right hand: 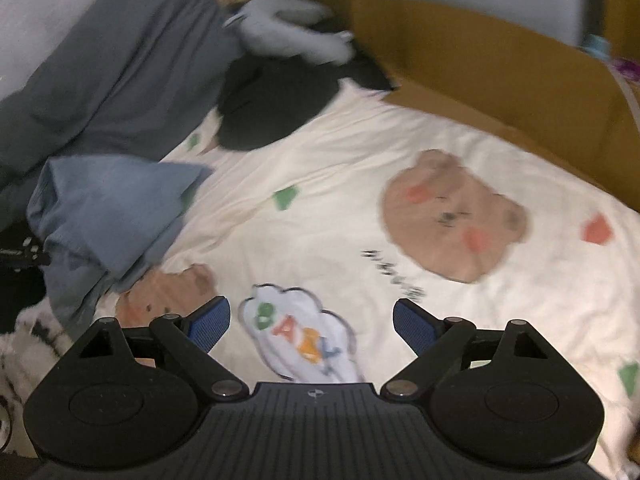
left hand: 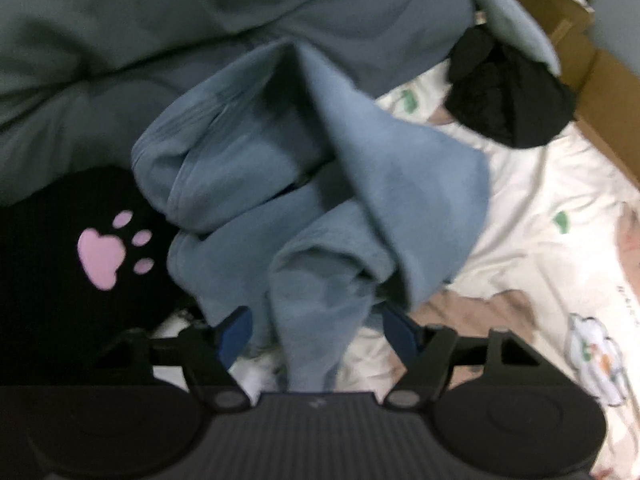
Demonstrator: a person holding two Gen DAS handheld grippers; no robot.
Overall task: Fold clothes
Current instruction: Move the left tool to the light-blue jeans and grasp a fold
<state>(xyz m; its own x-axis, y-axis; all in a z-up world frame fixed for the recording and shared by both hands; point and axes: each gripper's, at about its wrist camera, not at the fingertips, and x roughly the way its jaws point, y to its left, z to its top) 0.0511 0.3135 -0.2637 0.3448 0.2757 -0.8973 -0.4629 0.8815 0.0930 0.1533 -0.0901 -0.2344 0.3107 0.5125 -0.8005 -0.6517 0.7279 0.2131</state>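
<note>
Cream bedding (right hand: 340, 208) printed with bears serves as the folding surface, where a blue garment (left hand: 304, 200) lies bunched and unfolded between the left gripper's (left hand: 316, 326) spread jaws, apparently not yet pinched. Nearby the right gripper (right hand: 312, 322) hangs wide and empty; beyond, a black garment (left hand: 508, 92) waits unfolded.

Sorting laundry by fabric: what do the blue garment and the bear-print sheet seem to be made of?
Blue garment: probably fleece or brushed knit; matte, fuzzy surface with thick, rounded folds. Bear-print sheet: likely thin woven cotton; smooth, flat, fine creases, printed pattern. Blur leaves both uncertain.
</note>
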